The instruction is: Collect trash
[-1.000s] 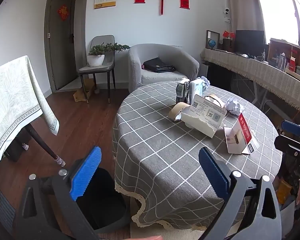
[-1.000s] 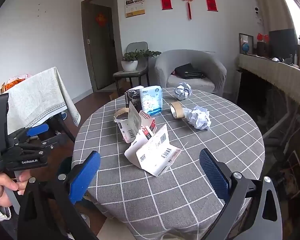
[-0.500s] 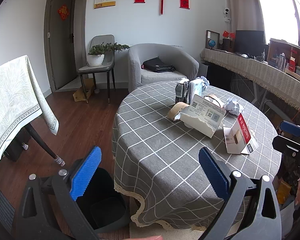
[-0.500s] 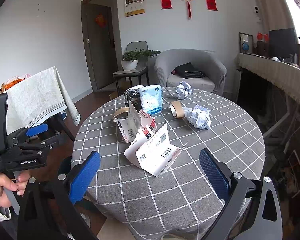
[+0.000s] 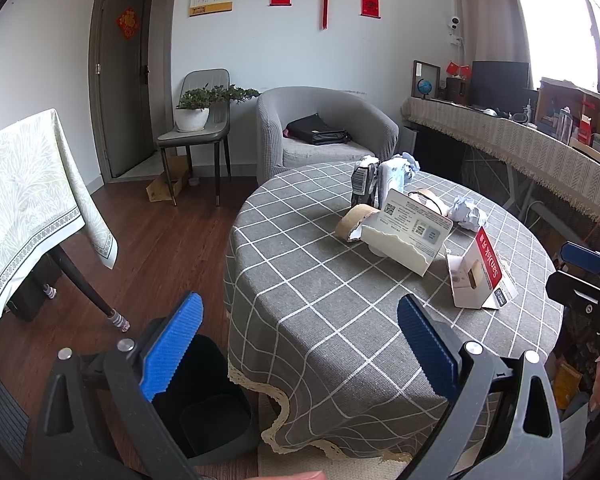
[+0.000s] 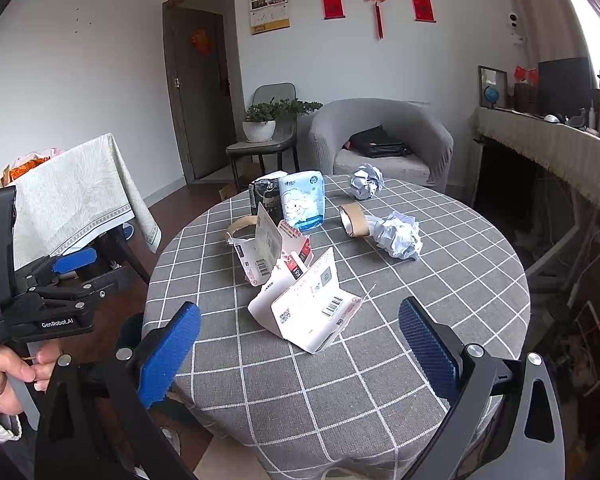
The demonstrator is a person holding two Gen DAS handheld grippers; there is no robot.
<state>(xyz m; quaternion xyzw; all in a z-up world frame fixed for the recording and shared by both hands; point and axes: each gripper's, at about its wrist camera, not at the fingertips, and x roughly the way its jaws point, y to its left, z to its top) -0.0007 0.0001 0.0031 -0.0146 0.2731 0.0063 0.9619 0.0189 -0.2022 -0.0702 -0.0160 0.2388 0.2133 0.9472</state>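
Grey checked cloth covers the round table (image 6: 440,292), with a grey armchair (image 6: 380,132) and red wall hangings behind it. Trash sits mid-table: a torn white box (image 6: 308,312) nearest me, a red-and-white carton (image 6: 272,248), two tape cores, two crumpled paper balls (image 6: 400,236) and a tissue pack (image 6: 303,200). Both my right gripper (image 6: 300,344) and left gripper (image 5: 300,340) are spread wide, holding nothing. I judge the torn box the first pick: close on a stiff wall, not the loose flap (it may fold), then carry it to the black bin (image 5: 216,412) at the table's left edge.
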